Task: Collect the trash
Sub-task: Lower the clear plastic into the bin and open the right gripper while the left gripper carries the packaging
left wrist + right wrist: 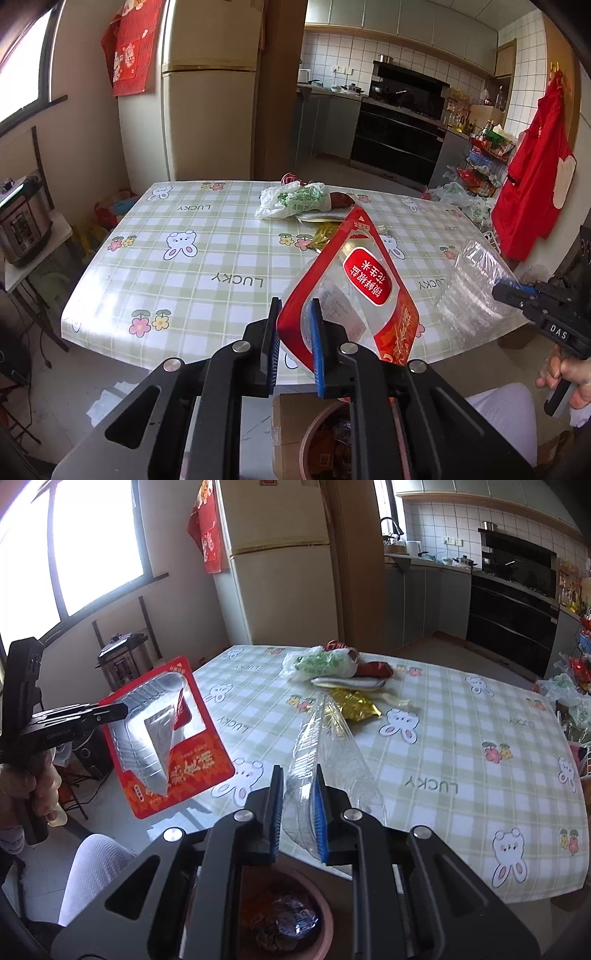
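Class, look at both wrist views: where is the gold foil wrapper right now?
The gold foil wrapper lies on the checked tablecloth near mid-table, just in front of the white-and-green plastic bag and a silver packet, beyond the tip of the clear plastic bottle.

The trash bin sits half hidden beneath the right gripper, its contents too murky to name; the red snack bag blocks the tabletop behind.

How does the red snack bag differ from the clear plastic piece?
The red snack bag is printed red with a clear window; the clear plastic piece is fully transparent and ribbed. The left tongs hold the bag; the right tongs hold the plastic. Both hang above the bin.
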